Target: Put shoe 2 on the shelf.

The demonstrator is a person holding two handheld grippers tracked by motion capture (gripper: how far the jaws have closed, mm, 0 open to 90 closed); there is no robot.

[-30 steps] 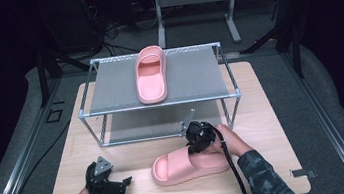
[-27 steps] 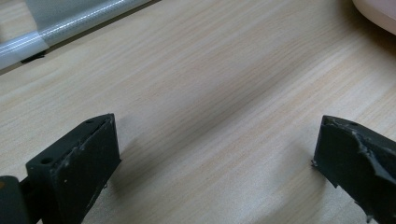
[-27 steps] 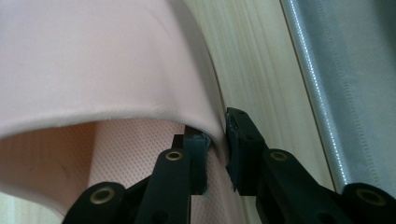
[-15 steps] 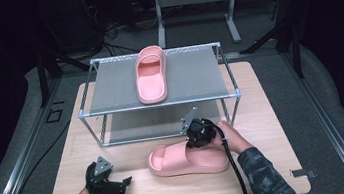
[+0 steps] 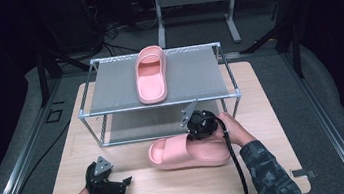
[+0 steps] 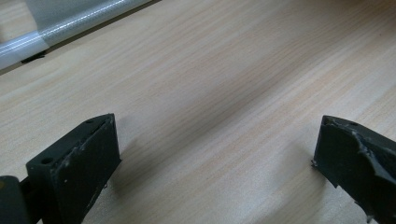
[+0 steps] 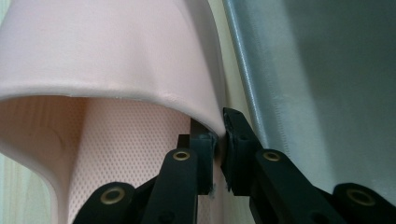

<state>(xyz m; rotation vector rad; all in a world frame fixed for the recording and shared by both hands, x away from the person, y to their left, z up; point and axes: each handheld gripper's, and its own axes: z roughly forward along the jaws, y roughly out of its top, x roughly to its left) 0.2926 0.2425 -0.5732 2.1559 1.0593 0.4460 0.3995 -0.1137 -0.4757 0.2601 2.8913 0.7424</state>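
Pink foam sits pinched in my right gripper; its jaws have just been closing and now press from both sides on the edge of the strap of the slipper on the table, one jaw inside the strap and one outside, as the right gripper view shows; from above, that gripper stands over the slipper's strap end, just in front of the rack's lower front edge; the slipper lies lengthways across the wooden table, toe toward my left, and whether its sole has left the wood I cannot tell.

My left gripper rests low near the table's front left corner, jaws spread wide with nothing between them; its own view looks down on bare wood grain between the two black pads.

Beyond my hands, the metal rack stands at the back of the table; the other pink slipper already lies on its top shelf, toe toward me, left of the shelf's middle, with free mesh to its right.

So I judge the job half done: one slipper shelved, the second gripped but not yet up; what remains is lifting it clear of the rack's front rail, setting it beside its mate, and letting go.
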